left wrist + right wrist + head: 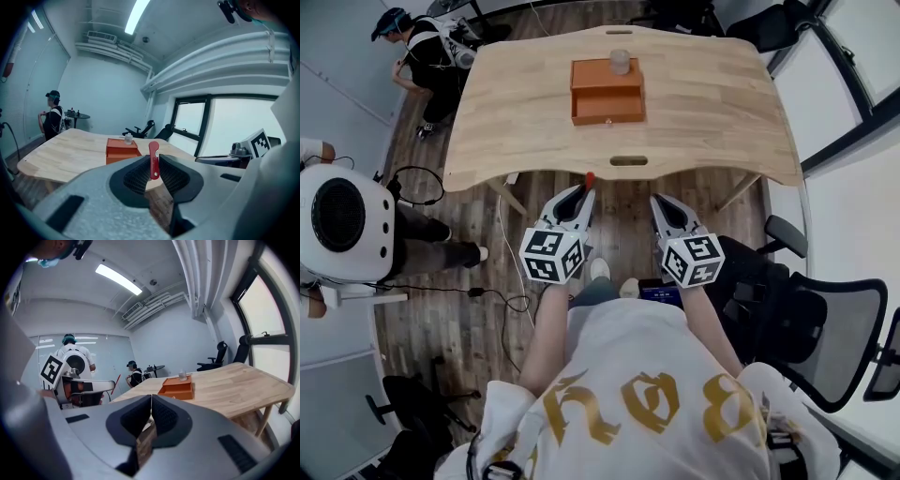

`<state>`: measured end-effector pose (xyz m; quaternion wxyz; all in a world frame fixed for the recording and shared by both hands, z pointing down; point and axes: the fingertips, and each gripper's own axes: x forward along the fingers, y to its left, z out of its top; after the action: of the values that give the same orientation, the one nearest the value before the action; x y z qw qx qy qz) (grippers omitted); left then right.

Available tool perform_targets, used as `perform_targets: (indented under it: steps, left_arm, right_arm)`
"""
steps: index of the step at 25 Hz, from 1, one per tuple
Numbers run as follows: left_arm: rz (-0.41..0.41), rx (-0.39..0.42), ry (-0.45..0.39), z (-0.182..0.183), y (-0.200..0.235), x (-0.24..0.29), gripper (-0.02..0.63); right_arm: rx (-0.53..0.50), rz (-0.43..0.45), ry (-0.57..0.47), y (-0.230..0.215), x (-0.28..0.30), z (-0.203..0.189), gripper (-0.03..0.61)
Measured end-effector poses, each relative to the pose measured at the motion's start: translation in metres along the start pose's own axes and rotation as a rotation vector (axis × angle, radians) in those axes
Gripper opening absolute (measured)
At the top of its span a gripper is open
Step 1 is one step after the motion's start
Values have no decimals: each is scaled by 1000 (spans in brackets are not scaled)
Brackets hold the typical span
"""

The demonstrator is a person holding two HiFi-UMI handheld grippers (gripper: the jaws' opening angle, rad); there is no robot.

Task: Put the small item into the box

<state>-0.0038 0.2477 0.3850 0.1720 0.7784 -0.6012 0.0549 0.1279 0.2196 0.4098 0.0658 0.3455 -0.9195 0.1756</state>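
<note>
Left tool (pixel 154 168) clamps a small red item (pixel 153 151), held just short of the bench (pixel 722 103) edge. Right tool (pixel 151 409) is pinched together, empty. The orange drawer box (pixel 607 94) sits mid-bench (a small clear jar (pixel 620 62) on top).

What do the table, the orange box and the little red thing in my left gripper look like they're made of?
Table: light wood with a matte finish; grain and plank lines show.
Orange box: possibly painted wood or plastic; its colour is flat and even, with no grain visible.
Small red item: likely plastic; it is thin, smooth and uniformly red, with a moulded-looking shape.
</note>
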Motion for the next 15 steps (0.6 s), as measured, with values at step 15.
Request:
perform_targets:
  steps: [15]
  left_arm:
    - [-23,4,-59,29,34,74,61]
  right_arm:
    - [-25,42,18,-44,58,19,12]
